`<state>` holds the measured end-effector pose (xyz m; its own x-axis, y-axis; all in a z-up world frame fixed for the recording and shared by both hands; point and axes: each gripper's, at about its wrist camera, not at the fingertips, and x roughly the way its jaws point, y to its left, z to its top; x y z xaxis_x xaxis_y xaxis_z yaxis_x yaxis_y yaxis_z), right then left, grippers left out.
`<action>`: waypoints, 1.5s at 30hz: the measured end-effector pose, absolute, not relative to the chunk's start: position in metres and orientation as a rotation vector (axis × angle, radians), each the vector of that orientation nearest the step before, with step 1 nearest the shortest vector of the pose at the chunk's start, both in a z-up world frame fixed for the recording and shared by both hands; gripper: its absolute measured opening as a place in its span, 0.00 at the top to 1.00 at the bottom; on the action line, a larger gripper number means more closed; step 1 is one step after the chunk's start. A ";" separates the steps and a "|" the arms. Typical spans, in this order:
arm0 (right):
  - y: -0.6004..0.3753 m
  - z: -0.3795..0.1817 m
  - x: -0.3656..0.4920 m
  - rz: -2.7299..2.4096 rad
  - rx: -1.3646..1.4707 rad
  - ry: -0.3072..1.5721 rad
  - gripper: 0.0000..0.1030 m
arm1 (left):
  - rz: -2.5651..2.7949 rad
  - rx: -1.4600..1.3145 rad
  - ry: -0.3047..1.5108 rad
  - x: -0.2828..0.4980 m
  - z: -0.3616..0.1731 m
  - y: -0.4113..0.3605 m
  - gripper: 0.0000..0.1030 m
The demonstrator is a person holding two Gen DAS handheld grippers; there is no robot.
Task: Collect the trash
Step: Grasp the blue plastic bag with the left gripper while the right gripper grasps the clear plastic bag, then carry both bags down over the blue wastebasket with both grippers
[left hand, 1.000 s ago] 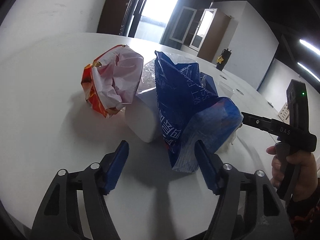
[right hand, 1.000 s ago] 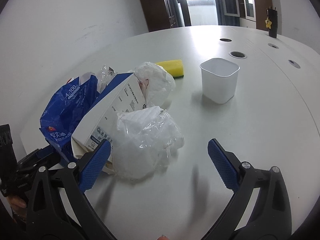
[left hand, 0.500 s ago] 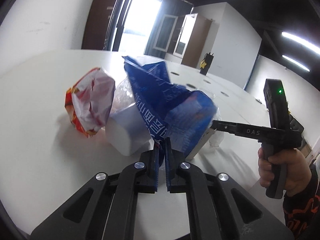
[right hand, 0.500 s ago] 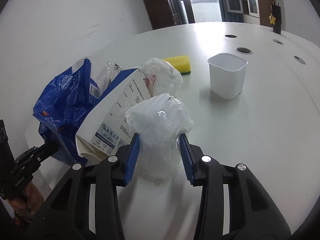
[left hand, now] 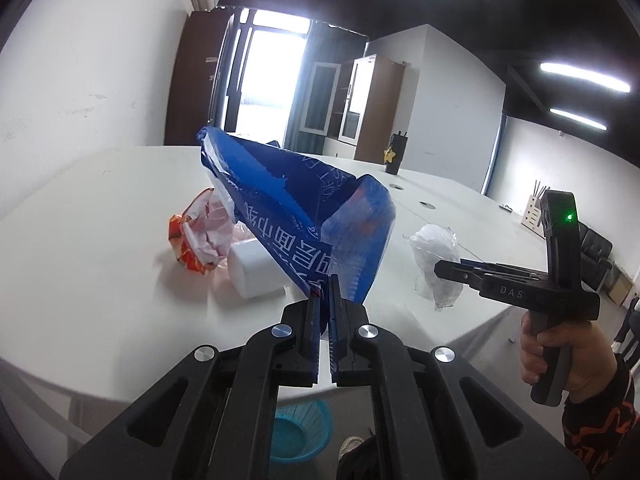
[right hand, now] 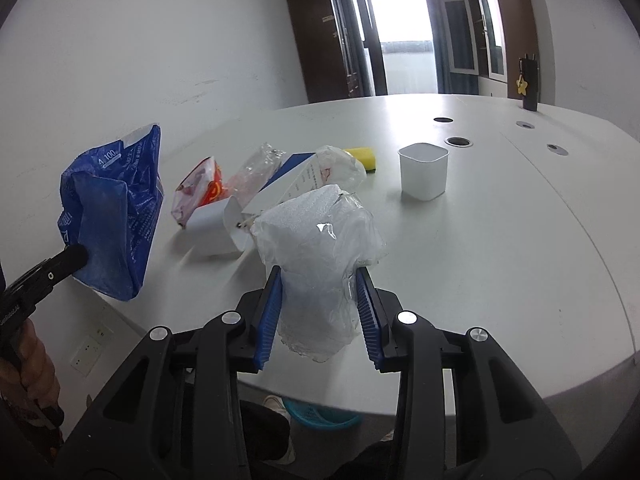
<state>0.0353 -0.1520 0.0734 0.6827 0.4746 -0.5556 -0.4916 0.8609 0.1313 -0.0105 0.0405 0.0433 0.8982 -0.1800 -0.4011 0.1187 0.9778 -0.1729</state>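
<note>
A blue wrapper (left hand: 304, 216), crinkled and printed, is pinched at its lower corner by the left hand-held gripper (left hand: 325, 304) and held clear of the surface (right hand: 500, 240). A crumpled clear plastic wad (right hand: 320, 276) is clamped in the right hand-held gripper (right hand: 320, 312). Both pieces seem ready for carrying to the turquoise basket (left hand: 300, 432) below, where each would be let go.

White table (right hand: 500, 240) carries a cup (right hand: 423, 171), sponge (right hand: 362, 158), white box (right hand: 216, 228) and orange wrapper (right hand: 198, 188).
</note>
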 end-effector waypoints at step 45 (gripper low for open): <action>-0.132 -0.158 -0.002 0.544 -0.113 1.025 0.67 | -0.089 0.007 1.006 0.019 -0.202 0.023 0.98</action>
<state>-0.0021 -0.1321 -0.1582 0.3996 0.3773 -0.8354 -0.4803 0.8624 0.1598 0.0189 0.0228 -0.2021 0.5317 -0.0709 -0.8440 0.0777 0.9964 -0.0348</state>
